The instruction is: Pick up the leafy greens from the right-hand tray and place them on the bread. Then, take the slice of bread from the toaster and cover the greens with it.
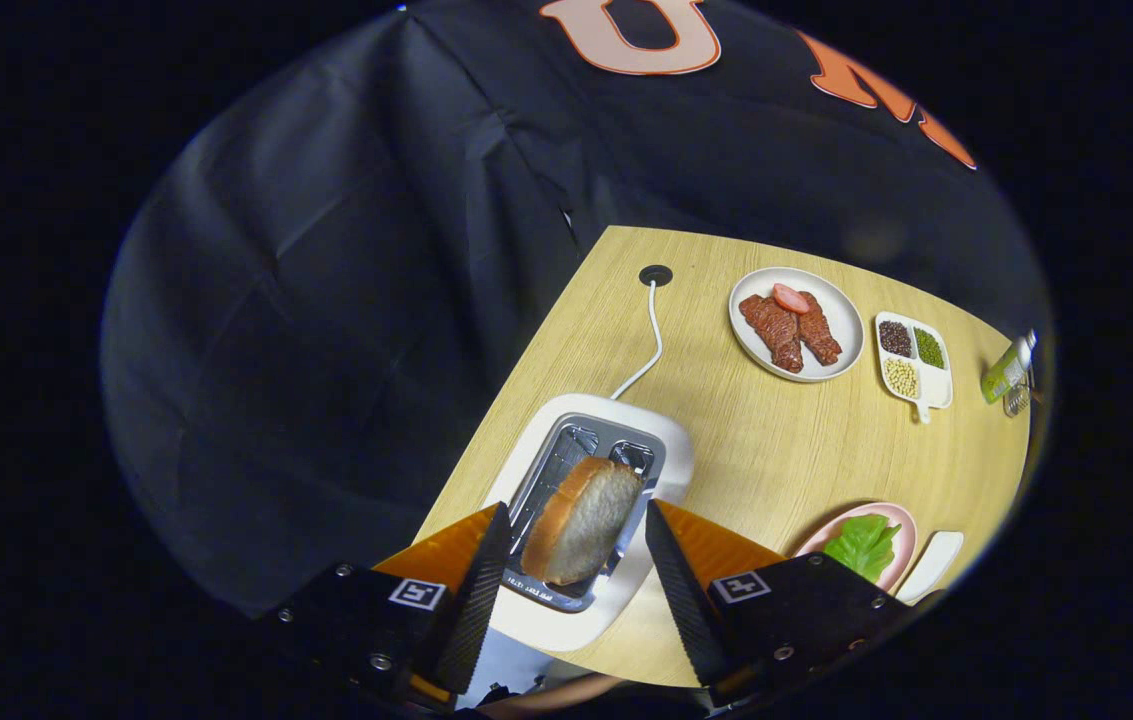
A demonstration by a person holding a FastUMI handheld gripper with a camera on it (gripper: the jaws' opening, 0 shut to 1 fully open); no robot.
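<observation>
A slice of bread (581, 520) with a brown crust stands tilted in the slot of a white toaster (671, 450) on the wooden table (776, 450). My gripper (576, 508) hangs over the toaster, open, with one finger on each side of the slice and a gap to each. The leafy greens (864, 545) lie on a pink plate (904, 520) to the right of the fingers. I cannot tell whether bread lies under them. A white tray (934, 562) sits just right of that plate.
Beyond the toaster stands a white plate (841, 345) with meat strips and a pink slice. Right of it are a divided dish (936, 385) of beans and a green bottle (1006, 370). The toaster's white cable (653, 340) runs to a hole in the table.
</observation>
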